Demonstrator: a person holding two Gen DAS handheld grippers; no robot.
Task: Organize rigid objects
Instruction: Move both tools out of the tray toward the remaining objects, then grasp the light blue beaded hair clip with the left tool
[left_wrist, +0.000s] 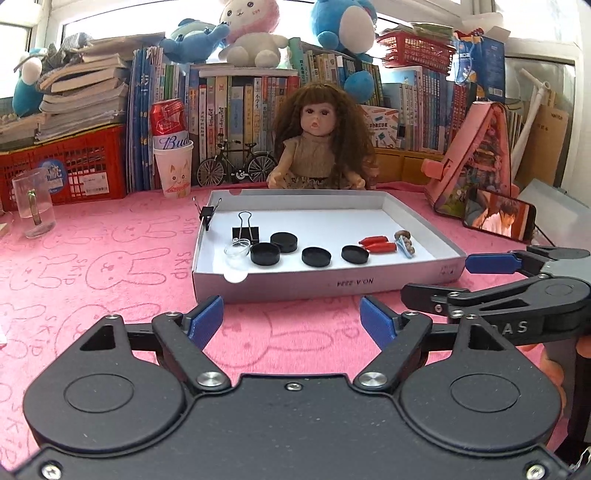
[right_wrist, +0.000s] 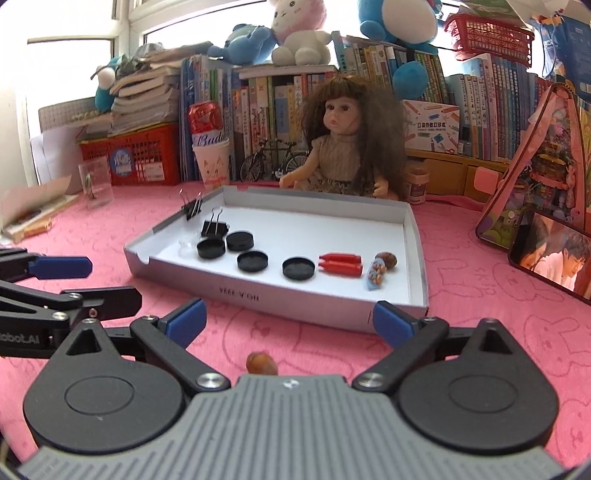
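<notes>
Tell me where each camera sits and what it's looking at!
Left wrist view: sits on the left gripper, looks across the pink cloth at the white tray and doll; its own open blue fingers show, and the right gripper reaches in from the side.
Right wrist view: sits on the right gripper, facing the same tray; open fingers show, with a brown nut near them.
Both share tray, doll and bookshelf.

Bright window (left_wrist: 33, 33) behind book-lined shelf (left_wrist: 251, 107); pink cloth (left_wrist: 92, 258) over table

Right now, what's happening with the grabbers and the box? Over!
Left gripper and right gripper open, empty. Box holds caps, clips. Nut loose outside on cloth. Nothing blocking.
</notes>
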